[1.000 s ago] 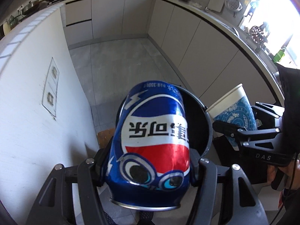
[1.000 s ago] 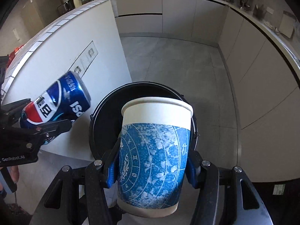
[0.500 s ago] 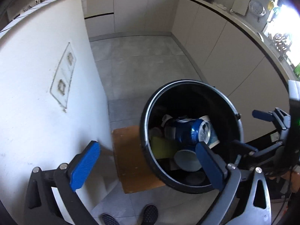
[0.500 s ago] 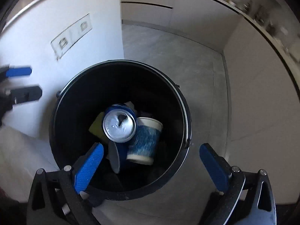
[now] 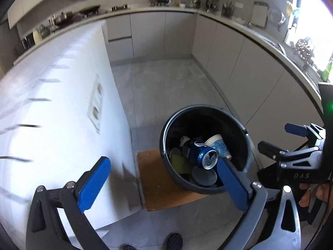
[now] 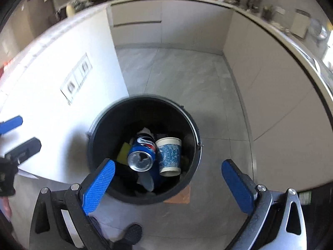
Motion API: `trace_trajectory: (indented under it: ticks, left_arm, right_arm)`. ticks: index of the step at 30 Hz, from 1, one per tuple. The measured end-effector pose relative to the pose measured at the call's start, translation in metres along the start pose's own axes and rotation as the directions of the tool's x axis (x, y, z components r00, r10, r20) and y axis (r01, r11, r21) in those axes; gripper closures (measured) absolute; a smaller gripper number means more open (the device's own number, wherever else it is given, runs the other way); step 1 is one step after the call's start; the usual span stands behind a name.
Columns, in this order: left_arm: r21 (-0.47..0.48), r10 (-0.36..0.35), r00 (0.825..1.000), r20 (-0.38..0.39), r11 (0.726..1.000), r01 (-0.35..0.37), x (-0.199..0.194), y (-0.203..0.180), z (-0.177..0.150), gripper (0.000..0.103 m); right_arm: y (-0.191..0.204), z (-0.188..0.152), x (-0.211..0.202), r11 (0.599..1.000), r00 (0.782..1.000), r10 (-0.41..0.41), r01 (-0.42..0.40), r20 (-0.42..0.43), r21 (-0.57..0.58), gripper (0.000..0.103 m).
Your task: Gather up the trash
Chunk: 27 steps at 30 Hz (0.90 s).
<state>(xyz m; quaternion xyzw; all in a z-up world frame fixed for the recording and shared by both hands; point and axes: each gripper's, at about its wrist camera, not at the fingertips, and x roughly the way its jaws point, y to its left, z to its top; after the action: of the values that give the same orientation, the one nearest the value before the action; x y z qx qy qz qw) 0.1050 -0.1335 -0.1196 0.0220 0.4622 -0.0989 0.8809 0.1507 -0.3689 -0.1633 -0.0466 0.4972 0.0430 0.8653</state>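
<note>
A black round trash bin [image 5: 166,129] stands on the floor on a brown board [image 5: 154,177]; it also shows in the right wrist view [image 6: 195,129]. Inside lie a blue Pepsi can [image 5: 200,152] [image 6: 141,154], a blue-patterned paper cup [image 5: 218,144] [image 6: 169,154] and other trash. My left gripper [image 5: 162,179] is open and empty, above and to the left of the bin. My right gripper [image 6: 166,184] is open and empty, above the bin's near side; it also shows at the right of the left wrist view [image 5: 281,139].
A white kitchen island wall [image 5: 62,114] with sockets [image 6: 77,77] stands left of the bin. Grey cabinets [image 5: 249,73] and a cluttered counter run along the back and right. Grey tile floor [image 6: 177,75] lies beyond. The person's shoes [image 6: 131,235] are below.
Both grippers opened and dropped the can and the cup into the bin. Since then both have drawn back and up from the bin.
</note>
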Motion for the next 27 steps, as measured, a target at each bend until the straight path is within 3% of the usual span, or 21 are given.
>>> trace_trajectory:
  ticks: [4,11,22,27]
  left_arm:
    - [-0.040,-0.012,0.999,0.029,0.999,0.013,-0.050,0.010,-0.002,0.000]
    - [-0.055,0.027,0.991,0.129,0.998,-0.020,-0.129,0.029,-0.003,0.000]
    - [-0.065,0.053,0.967,0.248,0.997,-0.038,-0.194,0.054,-0.007,0.000]
    - [-0.070,0.033,0.955,0.295,0.997,-0.013,-0.220,0.064,-0.010,0.000]
  right_arm:
    - [0.017,-0.009,-0.053,0.999,0.999,0.000,-0.002,0.050,0.042,0.000]
    - [0.057,-0.011,-0.135,0.998,0.986,0.045,-0.053,0.162,0.044,0.000]
    - [0.105,-0.013,-0.229,0.998,0.959,0.054,-0.057,0.279,0.003,0.000]
    - [0.123,-0.020,-0.264,0.999,0.943,0.033,-0.039,0.331,0.009,0.000]
